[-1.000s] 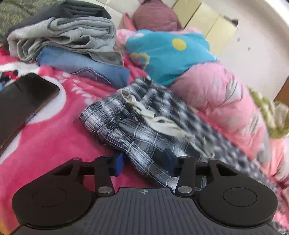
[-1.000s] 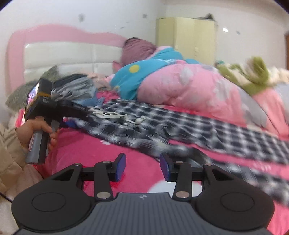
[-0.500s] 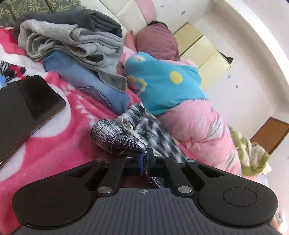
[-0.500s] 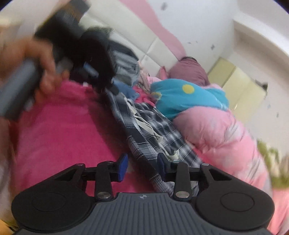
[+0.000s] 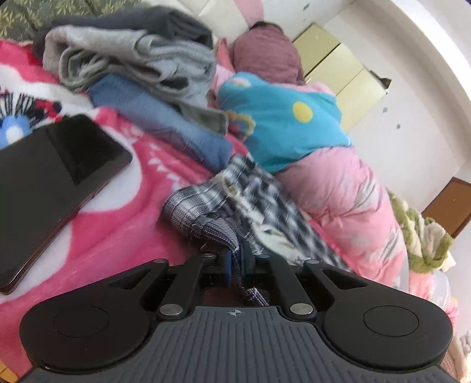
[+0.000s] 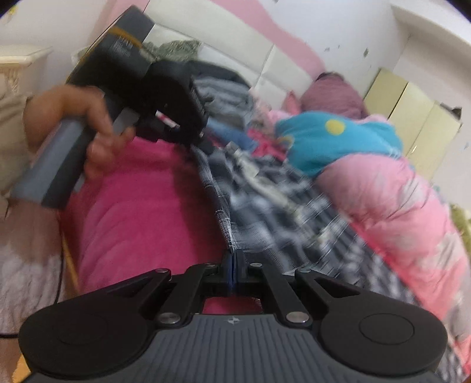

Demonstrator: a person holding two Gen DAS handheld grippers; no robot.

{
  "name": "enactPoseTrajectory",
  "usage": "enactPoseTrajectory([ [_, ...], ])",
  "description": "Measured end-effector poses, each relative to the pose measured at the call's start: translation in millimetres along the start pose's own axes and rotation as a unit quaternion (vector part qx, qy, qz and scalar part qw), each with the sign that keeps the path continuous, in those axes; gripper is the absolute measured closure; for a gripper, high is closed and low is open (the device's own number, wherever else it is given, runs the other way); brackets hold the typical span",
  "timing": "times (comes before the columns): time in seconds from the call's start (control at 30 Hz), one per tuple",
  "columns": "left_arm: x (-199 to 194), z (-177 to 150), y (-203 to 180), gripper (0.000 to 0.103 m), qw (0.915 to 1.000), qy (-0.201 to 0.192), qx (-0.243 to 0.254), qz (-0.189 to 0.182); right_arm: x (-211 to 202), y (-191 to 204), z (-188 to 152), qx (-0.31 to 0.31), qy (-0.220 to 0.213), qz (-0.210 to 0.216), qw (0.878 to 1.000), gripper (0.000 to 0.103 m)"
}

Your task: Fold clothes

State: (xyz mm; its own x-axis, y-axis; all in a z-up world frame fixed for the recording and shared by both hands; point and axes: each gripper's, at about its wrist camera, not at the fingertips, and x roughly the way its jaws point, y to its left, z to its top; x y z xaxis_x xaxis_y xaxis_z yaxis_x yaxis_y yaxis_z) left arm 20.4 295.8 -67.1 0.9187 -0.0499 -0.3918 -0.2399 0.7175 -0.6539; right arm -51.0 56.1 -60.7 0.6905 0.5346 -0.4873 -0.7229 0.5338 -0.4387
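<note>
Trousers (image 5: 250, 203): black-and-white plaid, pale drawstring. Blanket (image 5: 123, 224): hot pink with white shapes. Folded stack: dark grey top (image 5: 164, 20), light grey sweater (image 5: 132, 56), blue jeans (image 5: 164, 123). Quilt (image 5: 347, 188): soft pink; its upper part turquoise with a yellow dot. Tablet (image 5: 50, 173): black screen, brown edge. Wardrobe (image 6: 412, 117): pale yellow. Gripper pads: blue.

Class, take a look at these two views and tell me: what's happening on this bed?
A person is folding black-and-white plaid trousers on a pink fleece blanket. The left gripper and right gripper have both just closed on the fabric's edge. A stack of folded grey and blue clothes lies behind.
</note>
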Motion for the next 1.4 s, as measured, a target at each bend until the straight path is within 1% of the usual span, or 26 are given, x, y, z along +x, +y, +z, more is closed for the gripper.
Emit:
enactPoseTrajectory([
  [0.1, 3, 0, 2, 0.093, 0.9999, 0.007, -0.002, 0.011, -1, 0, -2, 0.026, 0.000, 0.004, 1.000, 0.103],
  [0.2, 8, 0, 2, 0.092, 0.9997, 0.007, -0.015, 0.018, -1, -2, -1, 0.036, 0.000, 0.006, 0.999, 0.103],
  [0.27, 7, -1, -2, 0.095, 0.9998, -0.010, -0.006, 0.017, -2, 0, -2, 0.032, 0.001, 0.009, 0.999, 0.103],
  [0.3, 2, -2, -5, 0.097, 0.9995, -0.027, 0.003, 0.018, -5, 1, -3, 0.032, 0.000, 0.008, 0.999, 0.103],
  [0.37, -8, -4, -13, 0.098, 0.9976, -0.060, 0.029, 0.019, -10, 1, -1, 0.033, -0.005, 0.004, 0.999, 0.103],
  [0.43, -13, -4, -16, 0.098, 0.9955, -0.074, 0.049, 0.033, -16, 0, 5, 0.035, -0.015, 0.001, 0.999, 0.103],
  [0.5, -9, -5, -16, 0.098, 0.9945, -0.064, 0.060, 0.058, -20, 0, 9, 0.037, -0.022, 0.002, 0.999, 0.103],
  [0.57, -7, -5, -14, 0.095, 0.9932, -0.052, 0.067, 0.079, -16, 4, 7, 0.041, -0.013, 0.014, 0.999, 0.103],
  [0.6, -5, -5, -13, 0.094, 0.9924, -0.047, 0.071, 0.089, -12, 7, 4, 0.050, -0.002, 0.020, 0.999, 0.103],
  [0.67, -6, -5, -13, 0.094, 0.9916, -0.046, 0.076, 0.094, -3, 13, -2, 0.069, 0.020, 0.030, 0.997, 0.100],
  [0.7, -7, -6, -14, 0.093, 0.9913, -0.047, 0.078, 0.095, -4, 14, -4, 0.085, 0.018, 0.030, 0.996, 0.099],
  [0.73, -7, -7, -14, 0.092, 0.9908, -0.049, 0.080, 0.098, -6, 13, -6, 0.102, 0.014, 0.032, 0.994, 0.097],
  [0.87, -10, -10, -16, 0.092, 0.9892, -0.057, 0.082, 0.107, -18, -2, -12, 0.184, 0.009, 0.100, 0.978, 0.085],
  [0.93, -11, -12, -17, 0.091, 0.9878, -0.060, 0.087, 0.114, -26, -7, -17, 0.212, 0.010, 0.115, 0.970, 0.085],
  [0.97, -13, -14, -19, 0.089, 0.9866, -0.061, 0.091, 0.120, -32, -10, -20, 0.222, 0.010, 0.116, 0.968, 0.085],
  [1.0, -15, -16, -19, 0.085, 0.9850, -0.063, 0.097, 0.128, -38, -14, -23, 0.233, 0.010, 0.116, 0.966, 0.085],
  [1.03, -18, -17, -20, 0.082, 0.9836, -0.065, 0.100, 0.135, -48, -22, -27, 0.243, 0.008, 0.109, 0.964, 0.085],
  [1.13, -29, -18, -23, 0.079, 0.9797, -0.072, 0.110, 0.151, -77, -48, -43, 0.275, 0.003, 0.084, 0.958, 0.082],
  [1.2, -39, -20, -25, 0.079, 0.9760, -0.082, 0.120, 0.162, -97, -73, -62, 0.313, 0.005, 0.054, 0.948, 0.082],
  [1.27, -50, -27, -36, 0.079, 0.9703, -0.095, 0.145, 0.169, -115, -97, -80, 0.349, 0.009, 0.021, 0.937, 0.081],
  [1.3, -53, -32, -43, 0.078, 0.9681, -0.094, 0.163, 0.166, -123, -109, -89, 0.368, 0.011, 0.002, 0.930, 0.081],
  [1.33, -55, -38, -53, 0.077, 0.9670, -0.087, 0.184, 0.154, -129, -123, -98, 0.384, 0.013, -0.022, 0.923, 0.079],
  [1.37, -55, -44, -66, 0.076, 0.9664, -0.073, 0.208, 0.133, -135, -138, -104, 0.398, 0.018, -0.045, 0.916, 0.078],
  [1.4, -52, -50, -80, 0.076, 0.9657, -0.050, 0.232, 0.104, -140, -153, -110, 0.411, 0.023, -0.067, 0.909, 0.074],
])
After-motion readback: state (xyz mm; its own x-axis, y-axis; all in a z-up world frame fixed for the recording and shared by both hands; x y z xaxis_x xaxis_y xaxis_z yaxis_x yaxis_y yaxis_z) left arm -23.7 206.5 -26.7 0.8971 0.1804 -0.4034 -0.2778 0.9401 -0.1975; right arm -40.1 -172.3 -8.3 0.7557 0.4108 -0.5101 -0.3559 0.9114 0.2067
